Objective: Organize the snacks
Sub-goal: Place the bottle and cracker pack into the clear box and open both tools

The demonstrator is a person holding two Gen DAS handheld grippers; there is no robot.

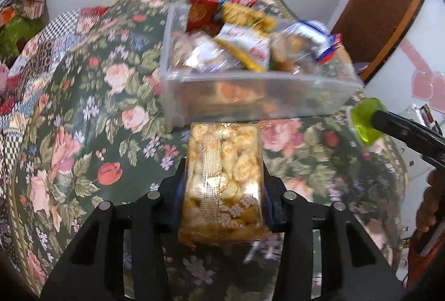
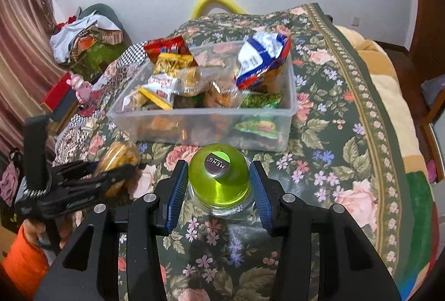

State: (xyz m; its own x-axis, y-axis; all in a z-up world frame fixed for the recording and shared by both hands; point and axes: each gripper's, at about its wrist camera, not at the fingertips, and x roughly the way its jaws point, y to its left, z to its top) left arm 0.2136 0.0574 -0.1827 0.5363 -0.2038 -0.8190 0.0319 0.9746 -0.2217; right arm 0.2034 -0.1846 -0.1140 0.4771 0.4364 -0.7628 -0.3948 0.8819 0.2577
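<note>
My left gripper (image 1: pixel 222 175) is shut on a clear packet of golden puffed snacks (image 1: pixel 224 175), held above the floral cloth just in front of the clear plastic bin (image 1: pixel 250 95). The bin holds several snack bags. My right gripper (image 2: pixel 219 178) is shut on a green jelly cup (image 2: pixel 218 178) with a dark label, held near the bin's (image 2: pixel 200 117) front wall. The right gripper with the green cup (image 1: pixel 364 120) shows at the right of the left wrist view. The left gripper with its packet (image 2: pixel 119 162) shows at the left of the right wrist view.
A floral cloth (image 2: pixel 333 134) covers the surface. A cluttered pile of bags (image 2: pixel 83 39) and a red box (image 2: pixel 58 95) lie at the far left. A yellow curved object (image 2: pixel 214 3) sits behind the cloth. A wooden door (image 1: pixel 381 9) stands at the right.
</note>
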